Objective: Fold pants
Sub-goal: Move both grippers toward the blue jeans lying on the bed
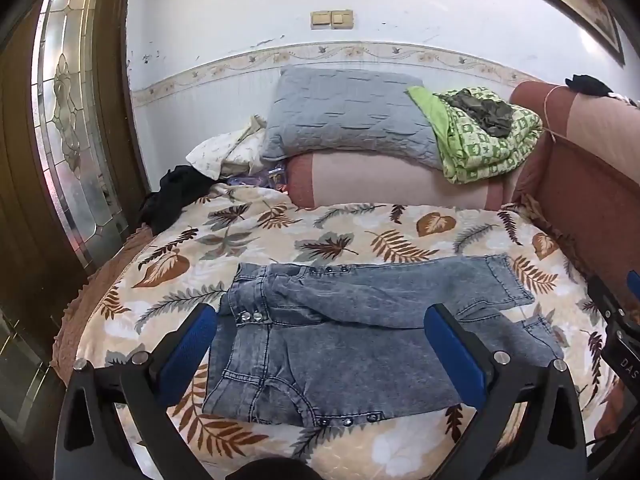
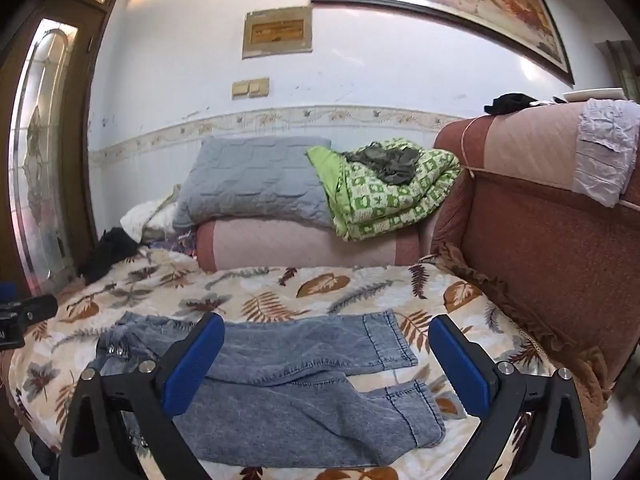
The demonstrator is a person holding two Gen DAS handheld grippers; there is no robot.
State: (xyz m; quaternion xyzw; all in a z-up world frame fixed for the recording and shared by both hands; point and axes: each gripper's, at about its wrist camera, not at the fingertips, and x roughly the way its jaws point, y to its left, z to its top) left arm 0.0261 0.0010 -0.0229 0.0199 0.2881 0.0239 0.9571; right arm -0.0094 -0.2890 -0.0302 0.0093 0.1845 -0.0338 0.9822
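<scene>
Grey-blue acid-wash jeans [image 1: 340,336] lie spread flat on a leaf-print bedspread [image 1: 360,224], waistband to the left, both legs running right. In the right wrist view the jeans [image 2: 304,392] show their two hemmed leg ends, slightly apart. My left gripper [image 1: 320,344] hovers over the waist and seat, jaws wide open, nothing between the blue pads. My right gripper [image 2: 326,364] hangs above the legs near the hems, also open and empty. The right gripper's body [image 1: 620,332] shows at the left view's right edge.
A grey pillow [image 1: 344,116] and a green checked blanket [image 1: 488,136] rest on a pink bolster at the head. Black cloth [image 1: 176,196] lies at the far left corner. A brown-pink sofa back [image 2: 540,216] borders the right side. A wooden door with glass [image 1: 68,120] stands left.
</scene>
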